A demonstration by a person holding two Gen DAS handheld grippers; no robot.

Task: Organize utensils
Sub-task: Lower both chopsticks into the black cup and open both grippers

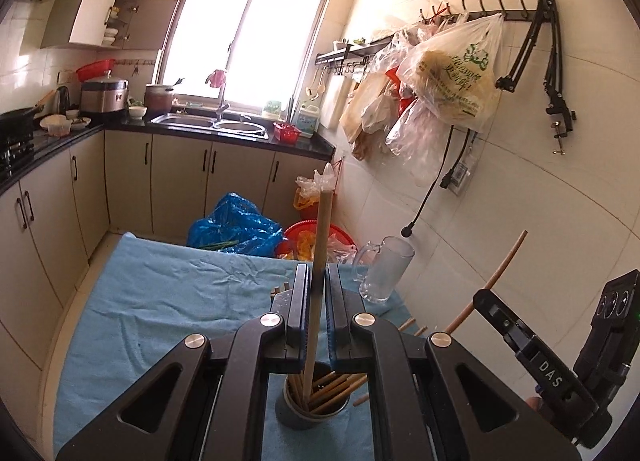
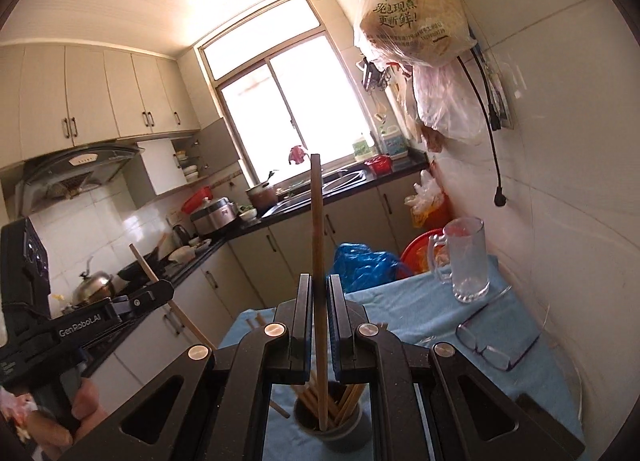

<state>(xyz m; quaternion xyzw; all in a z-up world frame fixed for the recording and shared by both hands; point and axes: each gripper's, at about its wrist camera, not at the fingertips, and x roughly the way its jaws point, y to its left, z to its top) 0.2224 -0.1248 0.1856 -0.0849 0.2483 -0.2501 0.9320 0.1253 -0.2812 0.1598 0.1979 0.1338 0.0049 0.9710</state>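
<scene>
Bamboo chopsticks fill a grey cup holder point(image 1: 308, 409) that stands on the blue cloth of the table point(image 1: 168, 301), directly below both grippers. The left hand-held gripper point(image 1: 318, 293) is pressed together on a single chopstick point(image 1: 322, 245), which rises nearly upright from between its jaws while its lower end reaches down into the holder. The right hand-held gripper point(image 2: 319, 301) likewise pinches its own chopstick point(image 2: 317, 229), upright, with the lower tip inside the same holder point(image 2: 332, 427). A few loose chopsticks point(image 1: 414, 327) lie on the cloth just beyond the grippers. Further along the table, near the tiled wall, stands a clear glass mug point(image 2: 464, 265), with a pair of spectacles point(image 2: 494, 345) lying in front of it. Beyond the table's far edge sit a blue plastic bag point(image 1: 236, 225) and a red basin point(image 1: 304, 235) on the floor.
</scene>
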